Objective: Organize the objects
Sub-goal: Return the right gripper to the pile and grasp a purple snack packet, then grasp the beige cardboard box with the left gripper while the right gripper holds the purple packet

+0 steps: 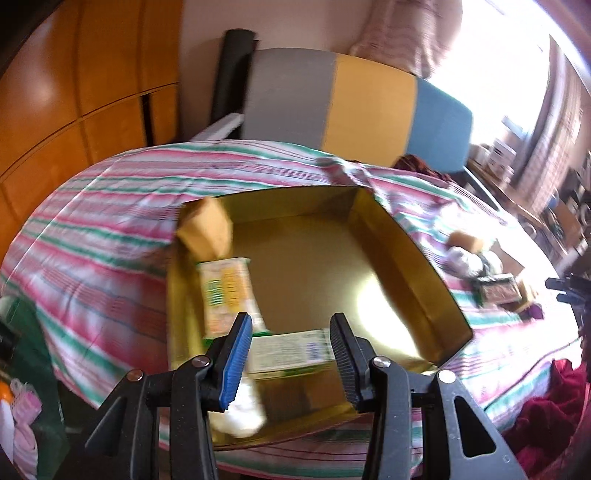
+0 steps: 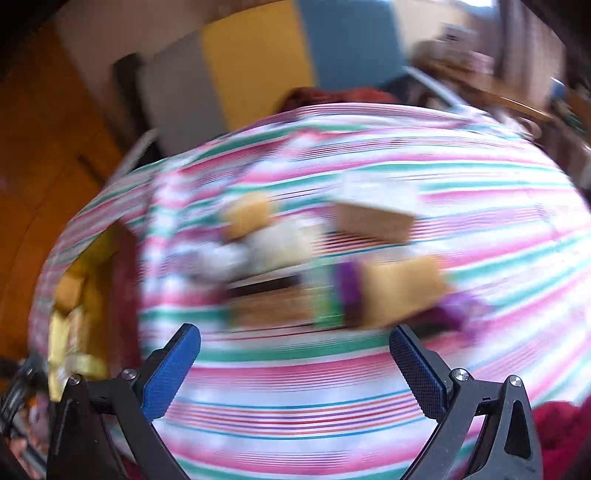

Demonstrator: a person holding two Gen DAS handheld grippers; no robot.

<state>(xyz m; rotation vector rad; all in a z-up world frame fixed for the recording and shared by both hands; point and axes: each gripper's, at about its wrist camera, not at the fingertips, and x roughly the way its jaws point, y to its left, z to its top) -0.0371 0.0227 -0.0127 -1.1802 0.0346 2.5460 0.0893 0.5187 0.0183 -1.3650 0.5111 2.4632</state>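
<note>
your left gripper point(image 1: 291, 334) hovers spread and empty over the box point(image 1: 413, 273), packets at its 9 o'clock. your right gripper point(image 2: 295, 350), spread wide, faces the pile point(image 2: 332, 258) at 12: pick one item.

Looked like a home, prob. a bedroom or living rm. Striped pink/green/white cloth point(image 1: 110, 206) covered the surface across the middle of the frame. Behind it, top centre, a chair back point(image 1: 354, 107) w/ grey, yellow & blue panels. Glossy orange-wood cabinet doors point(image 1: 74, 92) filled the upper left. Bright window light w/ a curtain point(image 1: 413, 33) at upper right; cluttered shelves point(image 1: 561, 206) at far right edge.
</note>
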